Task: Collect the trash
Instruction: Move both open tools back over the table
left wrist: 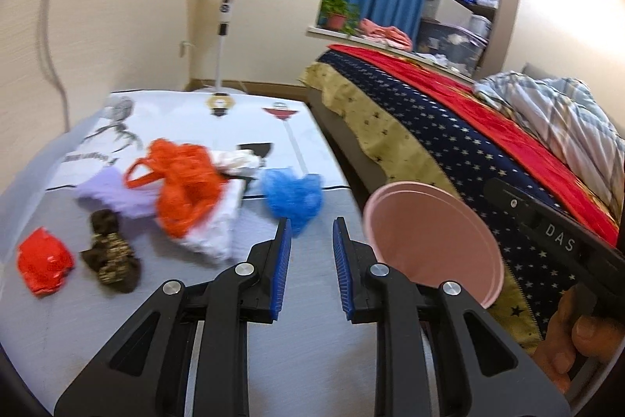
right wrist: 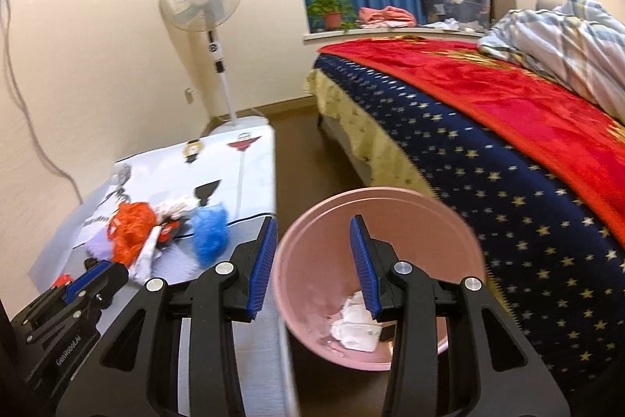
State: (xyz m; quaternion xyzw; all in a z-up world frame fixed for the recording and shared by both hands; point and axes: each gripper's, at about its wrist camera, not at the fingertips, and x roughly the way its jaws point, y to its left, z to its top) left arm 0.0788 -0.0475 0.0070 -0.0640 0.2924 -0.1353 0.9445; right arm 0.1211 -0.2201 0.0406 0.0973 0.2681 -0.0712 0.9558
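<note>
**Ana:** Trash mostly waits on the grey tabletop (left wrist: 297, 299); only some crumpled white paper (right wrist: 357, 323) lies at the bottom of the round pink plastic bin (right wrist: 312, 299), so I judge the job barely begun.

**Ben:** What is left, as you see it?

**Ana:** A crumpled blue plastic bag (left wrist: 293, 196) nearest the table's right edge; an orange plastic bag with handles (left wrist: 183, 182) heaped over white crumpled paper (left wrist: 213, 233); a pale lilac wad (left wrist: 117, 196); a dark brown patterned wrapper (left wrist: 111, 260); a red foil wrapper (left wrist: 45, 260) far left.

**Ben:** And the grippers?

**Ana:** The left gripper (left wrist: 311, 268) hangs over the near part of the table with its blue pads parted and nothing between them, pointed toward the blue bag; the right gripper (right wrist: 312, 264) is likewise spread and empty, one finger over the table edge and the other over the bin's mouth.

**Ben:** Room to move?

**Ana:** The bin stands just beside the table's right edge, lower than the tabletop, with the star-patterned navy bed cover (right wrist: 527, 221) close on its other side; that gap looks narrow, so carrying across the edge should be short, yet a bag's loose plastic might catch there; the near tabletop is bare.
</note>
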